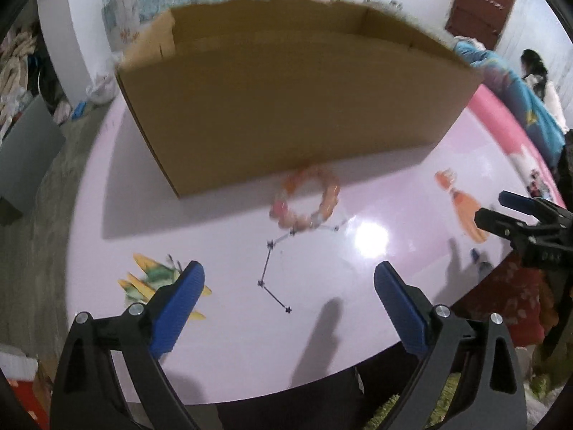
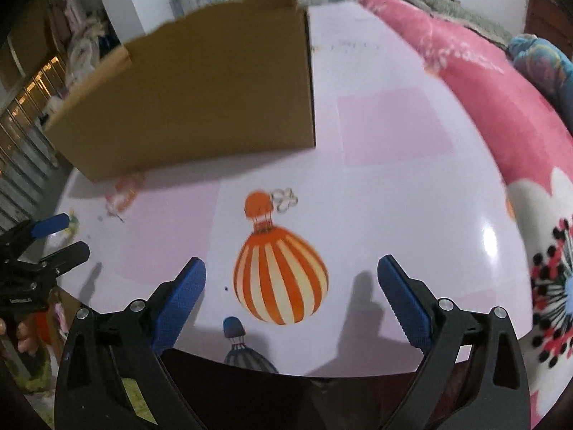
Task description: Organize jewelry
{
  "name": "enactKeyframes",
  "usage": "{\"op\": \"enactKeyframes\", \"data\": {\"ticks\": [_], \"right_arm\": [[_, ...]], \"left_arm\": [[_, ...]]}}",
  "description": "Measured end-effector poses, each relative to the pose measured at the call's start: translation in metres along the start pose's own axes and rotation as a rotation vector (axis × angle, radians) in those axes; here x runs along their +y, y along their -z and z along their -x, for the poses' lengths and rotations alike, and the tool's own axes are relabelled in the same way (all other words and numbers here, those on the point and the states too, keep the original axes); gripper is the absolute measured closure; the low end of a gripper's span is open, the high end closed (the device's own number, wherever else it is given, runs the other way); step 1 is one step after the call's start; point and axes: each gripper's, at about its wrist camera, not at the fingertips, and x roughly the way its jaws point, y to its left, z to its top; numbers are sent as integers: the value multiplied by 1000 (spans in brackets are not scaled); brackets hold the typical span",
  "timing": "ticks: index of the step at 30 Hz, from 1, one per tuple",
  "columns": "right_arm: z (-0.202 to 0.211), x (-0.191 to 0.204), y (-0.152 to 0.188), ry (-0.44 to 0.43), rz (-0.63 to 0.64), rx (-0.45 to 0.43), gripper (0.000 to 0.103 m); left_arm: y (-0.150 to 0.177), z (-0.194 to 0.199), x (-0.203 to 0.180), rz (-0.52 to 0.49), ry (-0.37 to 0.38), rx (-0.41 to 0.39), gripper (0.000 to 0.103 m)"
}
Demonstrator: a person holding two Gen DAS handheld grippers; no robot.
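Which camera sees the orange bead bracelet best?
The left wrist view: the bracelet lies mid-frame as a whole ring, touching the cardboard box. In the right wrist view it is only a small blurry smudge near the left edge.

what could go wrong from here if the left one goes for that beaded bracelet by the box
1. The beaded bracelet lies right against the front wall of the cardboard box, so a finger of the open left gripper may hit or push the box.
2. The table looks glossy, so the bracelet could slide away rather than get pinched.
3. The open right gripper hovers nearby; the two could cross paths.
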Motion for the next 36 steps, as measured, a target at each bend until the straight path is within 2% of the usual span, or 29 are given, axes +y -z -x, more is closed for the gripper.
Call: {"op": "enactKeyframes", "data": {"ticks": [6,9,22,36], "right_arm": [[-14,12,2,95,81,20,8],[-15,14,1,97,92,20,8],[-17,10,-3,81,101,52,8],[-17,9,-3,79,98,26,8]], "left_arm": [[4,-17,3,51,-91,40,9],[5,-19,2,45,-125,37,6],[6,-21,2,82,-143,28,6],[6,-18,1,92,-149,34,5]]}}
